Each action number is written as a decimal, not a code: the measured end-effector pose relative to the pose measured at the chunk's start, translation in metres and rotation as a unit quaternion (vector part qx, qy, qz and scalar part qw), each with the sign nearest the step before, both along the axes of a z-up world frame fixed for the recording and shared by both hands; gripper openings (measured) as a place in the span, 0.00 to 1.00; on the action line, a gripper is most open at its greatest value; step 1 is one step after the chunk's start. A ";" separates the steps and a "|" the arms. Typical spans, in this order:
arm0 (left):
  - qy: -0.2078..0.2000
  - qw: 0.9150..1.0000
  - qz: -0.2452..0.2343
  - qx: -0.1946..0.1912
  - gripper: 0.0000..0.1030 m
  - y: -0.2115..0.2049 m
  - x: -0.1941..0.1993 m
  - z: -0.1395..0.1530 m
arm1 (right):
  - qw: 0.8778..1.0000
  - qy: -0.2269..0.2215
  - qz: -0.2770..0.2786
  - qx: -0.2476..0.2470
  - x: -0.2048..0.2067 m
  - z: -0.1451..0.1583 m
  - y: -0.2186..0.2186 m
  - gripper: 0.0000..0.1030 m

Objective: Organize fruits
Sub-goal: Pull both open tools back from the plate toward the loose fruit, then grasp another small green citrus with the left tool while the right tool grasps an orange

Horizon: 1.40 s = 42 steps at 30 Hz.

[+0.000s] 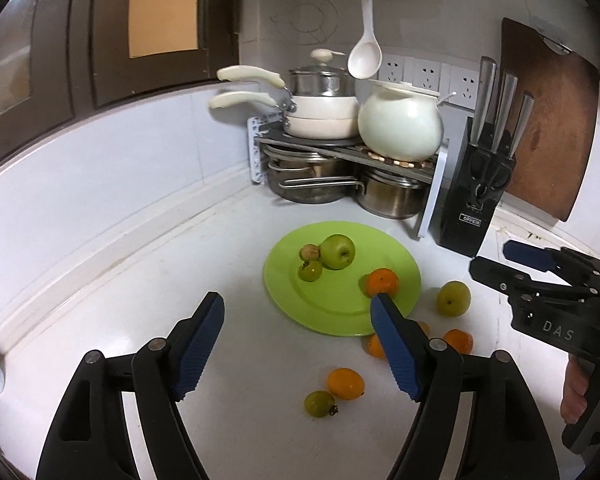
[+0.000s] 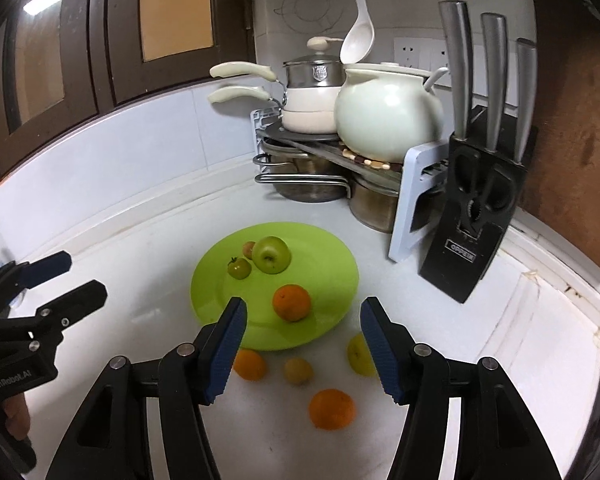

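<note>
- Left wrist view: fruit-sorting looks partway done. The left gripper [image 1: 298,306] hangs above the worktop [image 1: 140,288] with fingers apart and nothing between them. A green plate [image 1: 340,312] holds a green apple [image 1: 337,251], two small green fruits and an orange [image 1: 379,282]; more fruit lies loose nearby.
- Right wrist view: the right gripper [image 2: 304,314] is also spread and empty, above the plate's near edge. The next move probably calls for lowering onto a loose orange [image 2: 332,409], round and smooth, likely to roll.
</note>
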<state>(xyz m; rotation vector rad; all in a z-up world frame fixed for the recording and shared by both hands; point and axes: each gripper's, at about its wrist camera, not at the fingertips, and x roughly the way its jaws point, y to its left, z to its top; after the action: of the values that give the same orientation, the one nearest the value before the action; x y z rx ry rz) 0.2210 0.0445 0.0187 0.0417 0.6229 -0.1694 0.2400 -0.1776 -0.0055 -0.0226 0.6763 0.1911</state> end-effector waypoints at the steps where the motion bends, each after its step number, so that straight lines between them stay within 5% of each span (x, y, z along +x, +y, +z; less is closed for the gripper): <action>1: -0.002 1.000 0.004 -0.001 0.75 0.002 -0.002 0.000 | 1.000 -0.003 -0.005 -0.001 -0.002 0.001 -0.001 0.58; 13: 0.005 0.999 0.034 0.015 0.78 0.007 -0.026 -0.022 | 0.999 0.001 -0.053 -0.011 -0.024 -0.014 -0.012 0.58; 33: 0.118 0.993 0.005 0.016 0.77 -0.001 -0.009 -0.095 | 0.992 0.109 -0.049 -0.027 -0.021 -0.078 -0.015 0.58; 42: 0.141 0.990 -0.011 0.013 0.61 -0.007 0.008 -0.114 | 0.990 0.135 -0.036 -0.026 -0.007 -0.097 -0.013 0.58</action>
<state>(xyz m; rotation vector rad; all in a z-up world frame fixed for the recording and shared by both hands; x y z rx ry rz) 0.2288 0.0373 -0.0957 0.0511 0.9077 -0.1909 0.2335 -0.1906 -0.1026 -0.0231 0.9508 0.1073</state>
